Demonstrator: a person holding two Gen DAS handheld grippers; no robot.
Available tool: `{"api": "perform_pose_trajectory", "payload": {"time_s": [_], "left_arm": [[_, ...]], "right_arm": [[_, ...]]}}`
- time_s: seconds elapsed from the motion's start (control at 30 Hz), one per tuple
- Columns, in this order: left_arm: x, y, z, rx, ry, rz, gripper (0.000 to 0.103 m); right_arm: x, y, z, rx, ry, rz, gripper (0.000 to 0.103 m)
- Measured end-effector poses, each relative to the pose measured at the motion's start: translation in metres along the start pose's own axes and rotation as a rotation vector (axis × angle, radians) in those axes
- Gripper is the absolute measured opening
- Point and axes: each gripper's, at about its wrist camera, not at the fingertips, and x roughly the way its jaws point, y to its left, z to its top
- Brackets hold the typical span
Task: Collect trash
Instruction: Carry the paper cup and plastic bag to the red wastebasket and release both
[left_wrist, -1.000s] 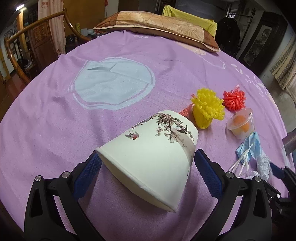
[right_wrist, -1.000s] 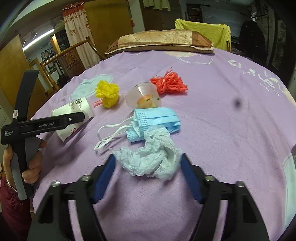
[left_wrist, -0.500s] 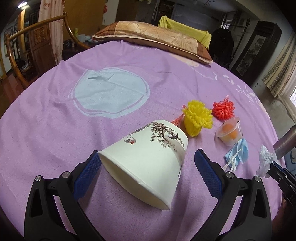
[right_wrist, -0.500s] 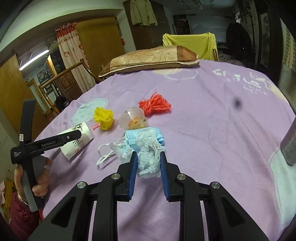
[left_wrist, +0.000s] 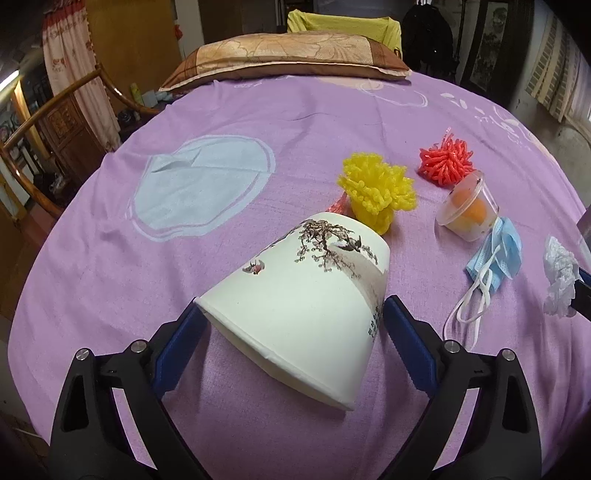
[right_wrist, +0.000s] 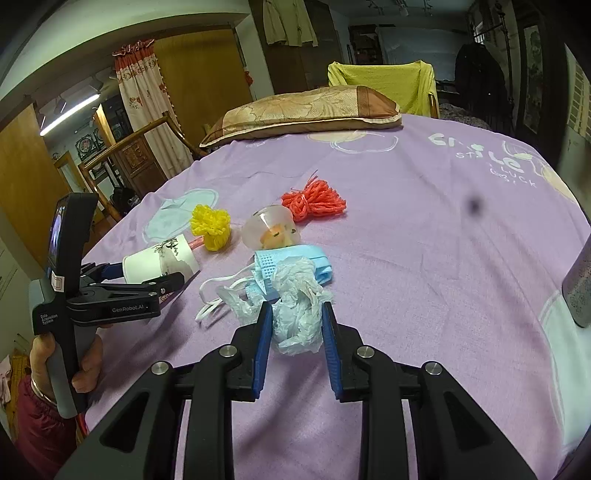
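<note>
Right tool (right_wrist: 297, 325) is pinched on a crumpled white plastic wrapper (right_wrist: 295, 302), the blue pads pressing its sides; the wad appears lifted just clear of the purple bedspread (right_wrist: 424, 229) — held ahead of the jaws, presumably so it can be dropped into a receptacle.

Left tool (left_wrist: 291, 332) stands spread around a white paper cup (left_wrist: 306, 295) lying on its side on the bedspread, rim toward the camera. Its jaws have just been closing, with the cup between them; the left pad looks at or against the rim, the right pad shows a narrow gap. Judgement: the cup is being taken across its wide end, likely to serve as the container for the wrapper.

Remaining trash lies grouped beside the cup: a yellow foam net (left_wrist: 375, 192), a red foam net (left_wrist: 445, 162), a clear plastic cup (left_wrist: 467, 210) with orange contents, and a blue face mask (left_wrist: 498, 258) — none yet collected.

A pillow (right_wrist: 303, 110) sits at the far end of the bed.
</note>
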Motion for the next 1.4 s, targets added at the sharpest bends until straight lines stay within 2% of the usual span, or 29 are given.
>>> {"api": "perform_pose_trajectory", "payload": {"time_s": [0.13,0.3,0.47,0.63,0.83,1.13,1.4], "left_arm": [[-0.01,0.003,-0.001,-0.005,-0.045,-0.037,0.091],[-0.039,0.018,-0.009,-0.09,-0.179,-0.106,0.091],[-0.066,0.023,-0.02,-0.141,-0.221,-0.113,0.091],[-0.107,0.025,-0.039,-0.139,-0.289,-0.043,0.091],[-0.155,0.039,-0.08,-0.163,-0.358,0.048,0.091],[-0.203,0.095,-0.16,-0.29,-0.359,0.182,0.091],[-0.221,0.152,-0.219,-0.394,-0.338,0.256,0.091]], "right_arm": [[-0.001,-0.001,0.0,0.005,-0.006,0.006,0.028],[-0.004,-0.003,0.0,0.016,-0.011,0.018,0.028],[-0.009,-0.005,0.0,0.029,-0.023,0.038,0.028],[-0.021,-0.001,-0.002,0.024,-0.061,0.072,0.028],[-0.036,0.004,-0.006,0.031,-0.114,0.133,0.028],[-0.048,0.036,-0.018,0.012,-0.114,0.218,0.027],[-0.062,0.099,-0.026,-0.08,-0.111,0.272,0.027]]}}
